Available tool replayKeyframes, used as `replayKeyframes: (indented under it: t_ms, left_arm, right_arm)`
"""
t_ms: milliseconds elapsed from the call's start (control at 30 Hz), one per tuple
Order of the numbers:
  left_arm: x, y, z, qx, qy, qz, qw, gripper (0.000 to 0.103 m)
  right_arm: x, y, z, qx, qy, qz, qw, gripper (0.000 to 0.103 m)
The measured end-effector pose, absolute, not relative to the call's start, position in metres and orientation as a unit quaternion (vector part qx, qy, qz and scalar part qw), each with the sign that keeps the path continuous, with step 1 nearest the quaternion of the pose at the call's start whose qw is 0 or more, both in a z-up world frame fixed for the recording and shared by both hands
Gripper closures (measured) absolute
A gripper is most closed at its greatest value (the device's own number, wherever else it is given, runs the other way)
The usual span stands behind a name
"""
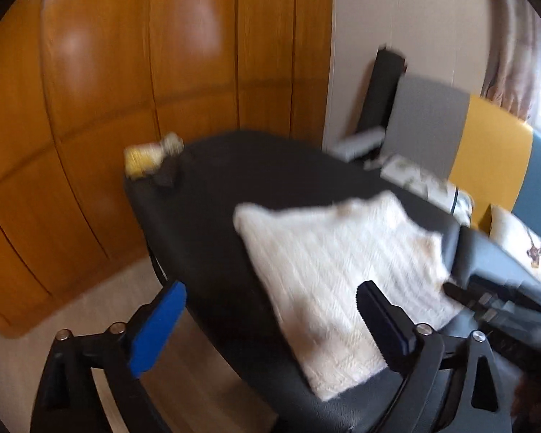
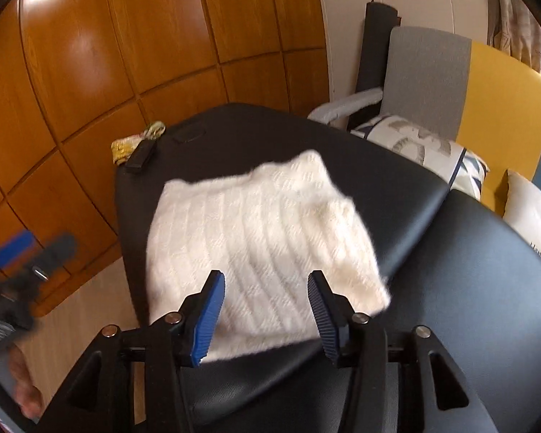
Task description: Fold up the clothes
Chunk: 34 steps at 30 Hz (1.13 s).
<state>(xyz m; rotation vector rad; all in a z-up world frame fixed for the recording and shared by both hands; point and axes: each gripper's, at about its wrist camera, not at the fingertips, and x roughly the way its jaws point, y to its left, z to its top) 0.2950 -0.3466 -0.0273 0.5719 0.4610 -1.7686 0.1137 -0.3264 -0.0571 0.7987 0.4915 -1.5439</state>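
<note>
A white ribbed knit garment [image 2: 263, 231] lies folded into a rough square on the black padded table [image 2: 451, 288]. My right gripper [image 2: 266, 276] hovers over its near edge, jaws partly apart, blue pads touching nothing. My left gripper [image 1: 270, 303] stands wide open above the table's near left side, with the knit garment [image 1: 335, 278] under its right finger and nothing gripped. In the right wrist view the left gripper [image 2: 36, 249] shows blurred off the table's left edge. The right gripper [image 1: 465, 296] appears blurred at the garment's right edge in the left wrist view.
A yellow patterned cloth [image 2: 126, 146] and a small black object [image 2: 140, 157] sit at the table's far left corner. Wooden wardrobe panels [image 2: 126, 54] stand behind. Patterned cushions [image 2: 414, 144] and a grey, yellow and blue padded backrest [image 2: 487, 90] lie to the right. A hand [image 2: 21, 389] shows bottom left.
</note>
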Motion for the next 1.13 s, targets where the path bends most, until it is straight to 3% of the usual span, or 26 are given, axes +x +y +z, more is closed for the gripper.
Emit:
replayKeyframes:
  t_ms: [233, 367, 1133]
  left_arm:
    - [0.305, -0.317, 0.011, 0.224, 0.134, -0.73, 0.632, 0.001]
    - [0.315, -0.315, 0.023, 0.213, 0.173, -0.749, 0.603, 0.001]
    - [0.306, -0.328, 0.014, 0.239, 0.204, -0.753, 0.578, 0.001]
  right_arm:
    - [0.126, -0.311, -0.062, 0.342, 0.23, -0.662, 0.626, 0.054]
    - [0.129, -0.312, -0.064, 0.342, 0.23, -0.659, 0.63, 0.054]
    - [0.145, -0.314, -0.061, 0.305, 0.288, -0.653, 0.631, 0.054]
